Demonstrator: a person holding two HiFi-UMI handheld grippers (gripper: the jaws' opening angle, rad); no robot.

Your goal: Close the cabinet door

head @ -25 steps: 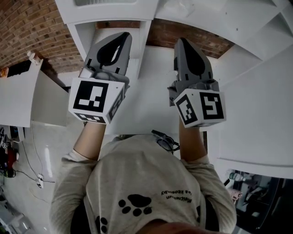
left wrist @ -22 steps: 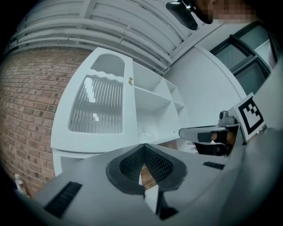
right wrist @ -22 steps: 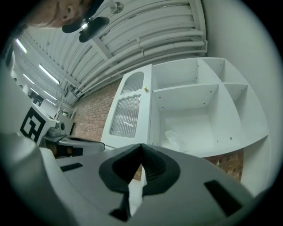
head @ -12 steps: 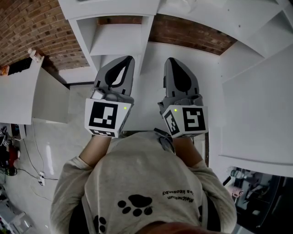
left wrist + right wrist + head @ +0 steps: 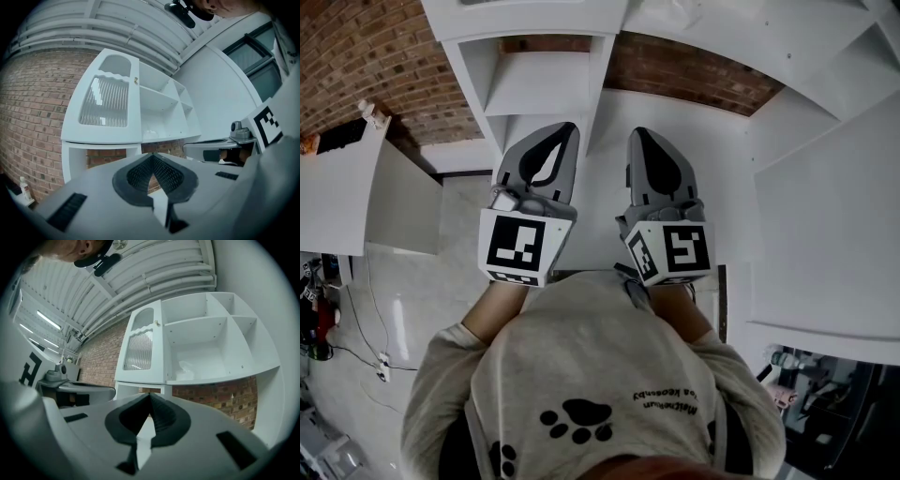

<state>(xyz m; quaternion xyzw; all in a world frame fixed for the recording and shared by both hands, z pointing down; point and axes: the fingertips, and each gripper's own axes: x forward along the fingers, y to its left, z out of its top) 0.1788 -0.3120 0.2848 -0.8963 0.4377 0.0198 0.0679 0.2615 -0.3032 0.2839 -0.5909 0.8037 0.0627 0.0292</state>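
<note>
Closed, empty — left tongs (image 5: 563, 131), right tongs (image 5: 639, 136); only gripper views show the ribbed-glass cabinet door (image 5: 139, 350).

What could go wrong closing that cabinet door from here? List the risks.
Both the left gripper and right gripper are shut and empty, so it'd be a push: tips may skid on the smooth white door. A push landing on its ribbed glass panel could crack it. Its knob looks tiny to hook.
</note>
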